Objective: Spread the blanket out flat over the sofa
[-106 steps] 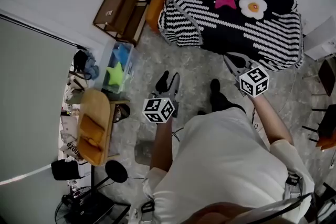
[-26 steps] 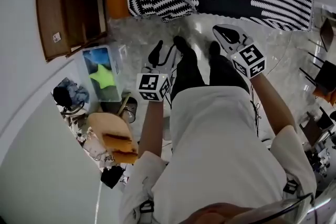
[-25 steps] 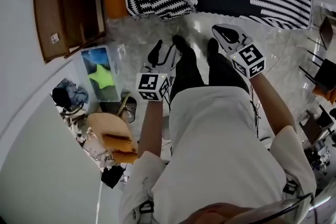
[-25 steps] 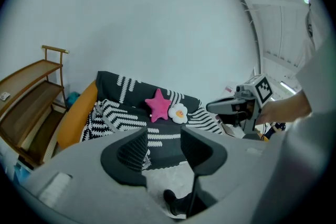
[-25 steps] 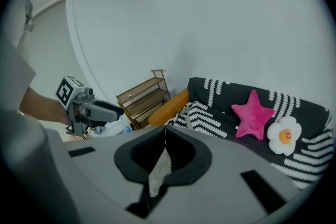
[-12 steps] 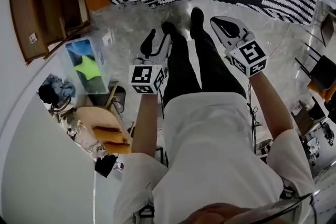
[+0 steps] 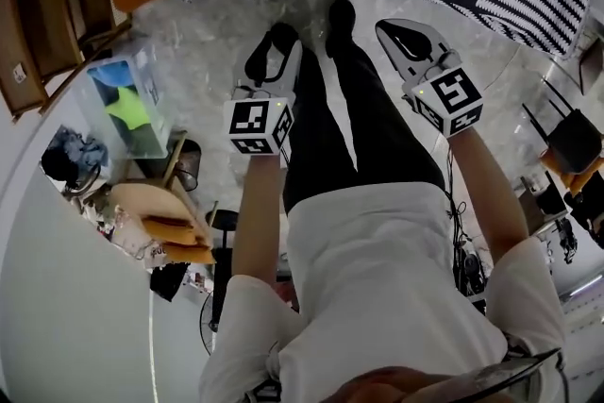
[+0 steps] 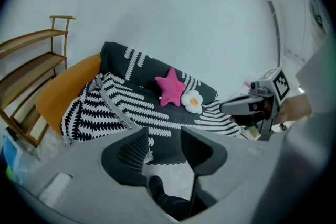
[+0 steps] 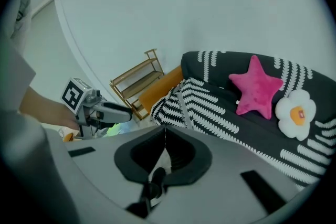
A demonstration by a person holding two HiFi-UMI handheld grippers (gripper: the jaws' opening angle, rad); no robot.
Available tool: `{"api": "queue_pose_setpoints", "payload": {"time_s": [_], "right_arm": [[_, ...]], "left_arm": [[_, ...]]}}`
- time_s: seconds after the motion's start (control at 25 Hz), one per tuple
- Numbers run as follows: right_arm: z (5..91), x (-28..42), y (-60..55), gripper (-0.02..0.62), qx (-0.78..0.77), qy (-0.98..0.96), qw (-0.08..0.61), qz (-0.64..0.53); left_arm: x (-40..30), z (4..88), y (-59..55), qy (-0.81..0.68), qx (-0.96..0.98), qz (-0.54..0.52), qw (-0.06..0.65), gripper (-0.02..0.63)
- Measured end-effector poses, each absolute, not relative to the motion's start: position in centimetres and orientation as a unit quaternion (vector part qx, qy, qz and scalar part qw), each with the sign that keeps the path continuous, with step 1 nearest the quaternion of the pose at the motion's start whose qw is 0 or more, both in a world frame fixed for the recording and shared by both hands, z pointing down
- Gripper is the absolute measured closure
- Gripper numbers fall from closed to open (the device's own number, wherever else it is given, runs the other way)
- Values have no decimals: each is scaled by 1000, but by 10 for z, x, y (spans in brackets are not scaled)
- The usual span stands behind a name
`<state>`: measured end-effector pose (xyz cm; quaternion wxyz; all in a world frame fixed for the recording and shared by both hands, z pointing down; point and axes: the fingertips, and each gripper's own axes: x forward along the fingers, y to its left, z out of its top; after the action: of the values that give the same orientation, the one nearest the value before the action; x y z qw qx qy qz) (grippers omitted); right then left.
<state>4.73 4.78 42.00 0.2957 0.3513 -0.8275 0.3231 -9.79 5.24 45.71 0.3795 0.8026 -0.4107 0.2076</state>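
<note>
1. Blanket (image 8: 131, 107), black with white stripes, lies over the sofa (image 8: 63, 92), well apart from both our grippers.
2. Our left gripper (image 8: 164, 140) has its jaws apart and holds nothing.
3. Our right gripper (image 9: 164, 139) has its jaws pressed together, empty.

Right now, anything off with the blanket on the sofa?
Yes. The blanket lies smooth under the star cushion and egg cushion, but its end by the orange armrest is bunched into a raised fold, leaving that armrest bare.
</note>
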Motion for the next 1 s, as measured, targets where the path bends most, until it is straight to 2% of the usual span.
{"api": "queue_pose_setpoints", "payload": {"time_s": [0.56, 1.0], "right_arm": [[541, 79, 46, 589, 331, -824, 292, 355], [590, 105, 33, 589, 346, -813, 284, 373]], "left_arm": [[-35, 581, 36, -394, 806, 248, 365, 416], [13, 666, 19, -359, 806, 290, 371, 416]]}}
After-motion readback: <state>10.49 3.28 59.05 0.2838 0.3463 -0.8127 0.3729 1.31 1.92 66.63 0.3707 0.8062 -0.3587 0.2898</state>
